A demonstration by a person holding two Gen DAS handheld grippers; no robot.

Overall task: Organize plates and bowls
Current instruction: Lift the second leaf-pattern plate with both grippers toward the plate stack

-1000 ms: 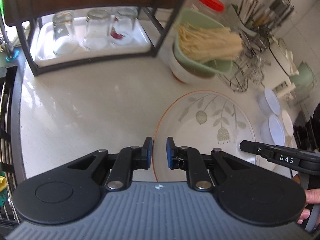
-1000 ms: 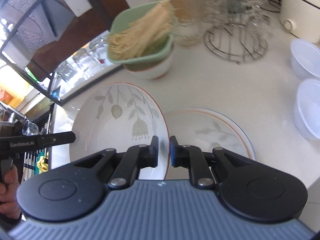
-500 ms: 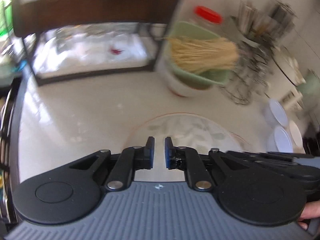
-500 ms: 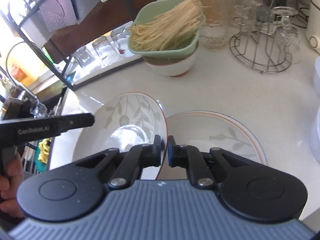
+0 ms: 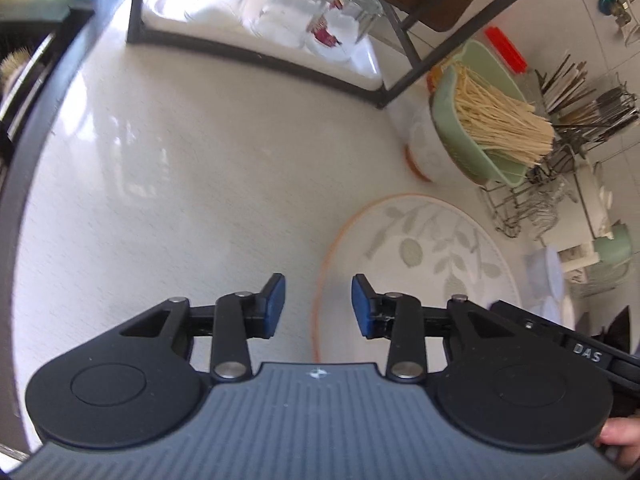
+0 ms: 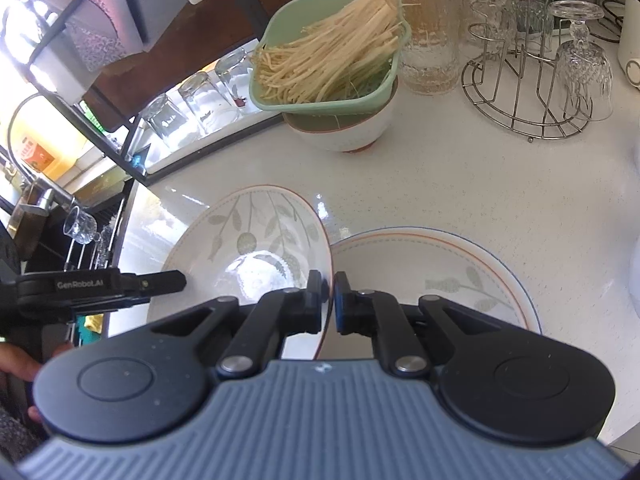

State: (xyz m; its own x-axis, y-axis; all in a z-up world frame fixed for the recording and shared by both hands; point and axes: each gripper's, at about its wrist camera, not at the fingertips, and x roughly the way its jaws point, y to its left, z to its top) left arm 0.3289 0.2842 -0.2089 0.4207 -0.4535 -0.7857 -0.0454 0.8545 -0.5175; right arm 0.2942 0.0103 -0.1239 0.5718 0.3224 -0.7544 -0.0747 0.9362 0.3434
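A leaf-patterned plate [image 6: 248, 248] with an orange rim is tilted up off the white counter. My right gripper [image 6: 329, 298] is shut on its right rim. A second, flatter leaf-patterned plate [image 6: 436, 276] lies on the counter just right of it. In the left wrist view the held plate [image 5: 420, 252] is ahead and to the right. My left gripper [image 5: 316, 306] is open with the plate's left rim between its blue pads, not touching. A white bowl [image 6: 344, 132] carrying a green noodle basket [image 6: 332, 60] stands behind.
A black rack with upturned glasses [image 5: 304, 12] stands at the back left. A wire stand with stemmed glasses [image 6: 532, 80] and a glass jar [image 6: 428, 32] are at the back right. White lidded tubs [image 5: 548, 276] sit at the right. The sink edge [image 5: 24, 92] is at the left.
My left gripper has opened and let go of the plate rim. My right gripper has closed on the plate's right rim and tilted the plate up.
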